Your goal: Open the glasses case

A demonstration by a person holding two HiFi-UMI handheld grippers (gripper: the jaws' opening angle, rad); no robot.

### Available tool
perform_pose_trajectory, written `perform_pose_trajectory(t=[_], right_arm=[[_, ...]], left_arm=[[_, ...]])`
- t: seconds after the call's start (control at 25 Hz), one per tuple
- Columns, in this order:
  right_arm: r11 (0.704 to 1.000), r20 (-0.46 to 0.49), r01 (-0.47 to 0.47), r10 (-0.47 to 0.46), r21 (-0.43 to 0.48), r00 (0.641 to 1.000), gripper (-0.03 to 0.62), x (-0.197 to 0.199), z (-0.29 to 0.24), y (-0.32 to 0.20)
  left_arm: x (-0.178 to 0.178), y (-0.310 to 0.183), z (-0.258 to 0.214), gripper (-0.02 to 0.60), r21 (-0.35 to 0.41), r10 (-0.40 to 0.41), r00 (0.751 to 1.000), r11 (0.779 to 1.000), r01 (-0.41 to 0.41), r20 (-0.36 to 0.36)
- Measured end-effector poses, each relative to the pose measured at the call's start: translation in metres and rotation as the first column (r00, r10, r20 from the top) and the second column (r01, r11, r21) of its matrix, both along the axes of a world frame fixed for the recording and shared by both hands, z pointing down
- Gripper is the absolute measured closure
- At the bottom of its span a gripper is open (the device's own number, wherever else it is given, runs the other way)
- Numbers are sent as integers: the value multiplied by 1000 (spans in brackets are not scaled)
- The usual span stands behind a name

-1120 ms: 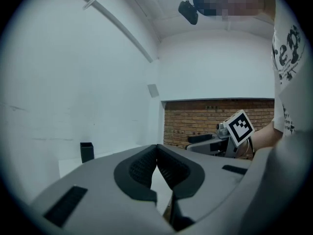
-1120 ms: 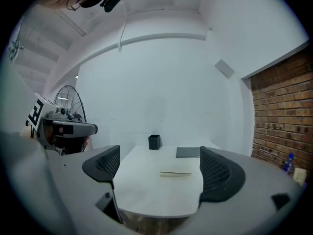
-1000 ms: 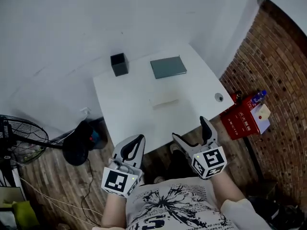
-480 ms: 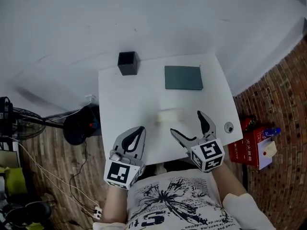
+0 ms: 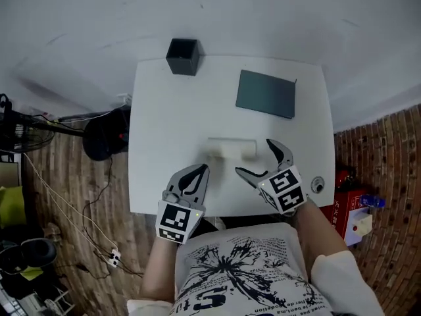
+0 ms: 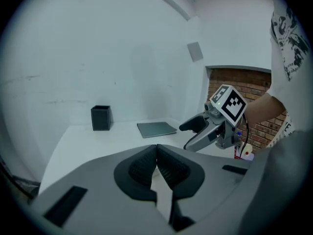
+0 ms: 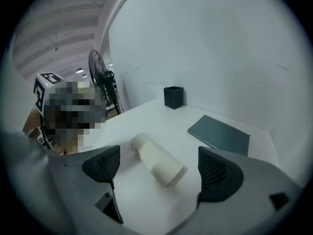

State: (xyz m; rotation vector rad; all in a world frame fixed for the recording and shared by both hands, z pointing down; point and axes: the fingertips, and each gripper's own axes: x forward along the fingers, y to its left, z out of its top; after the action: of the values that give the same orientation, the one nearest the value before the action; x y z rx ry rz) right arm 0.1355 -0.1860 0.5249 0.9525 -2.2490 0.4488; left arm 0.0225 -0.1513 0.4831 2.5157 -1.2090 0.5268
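Holding both grippers low over the near edge of the white table (image 5: 158, 110), we see from the head view the left gripper (image 5: 197, 174) with fingers pressed together, the pale case (image 5: 231, 149) ahead and to the right of their tips. The right gripper (image 5: 260, 160) spreads its fingers wide, the case just beyond them. In the left gripper view, ribbed dark pads (image 6: 142, 168) meet with nothing between. In the right gripper view, matte grey fingers stand far apart; the smooth, cream, rounded case lies ahead between them, untouched.
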Motion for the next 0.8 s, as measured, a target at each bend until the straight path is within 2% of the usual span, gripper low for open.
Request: perform_pose_trajectory(t=[0.2, 0.36, 0.64, 0.8], right_arm=[[991, -69, 111, -116, -70, 991, 99, -7, 38, -5], [973, -179, 215, -227, -83, 957, 117, -9, 65, -8], [941, -286, 317, -338, -118, 896, 173, -12, 89, -11], [930, -321, 344, -367, -130, 873, 196, -12, 96, -12]], left_arm=[[7, -2, 49, 568, -94, -4, 999, 996, 8, 36], [18, -9, 74, 568, -158, 1, 1000, 987, 3, 24], [24, -17, 121, 568, -242, 8, 998, 970, 6, 59], [25, -21, 132, 568, -264, -2, 998, 964, 18, 59]])
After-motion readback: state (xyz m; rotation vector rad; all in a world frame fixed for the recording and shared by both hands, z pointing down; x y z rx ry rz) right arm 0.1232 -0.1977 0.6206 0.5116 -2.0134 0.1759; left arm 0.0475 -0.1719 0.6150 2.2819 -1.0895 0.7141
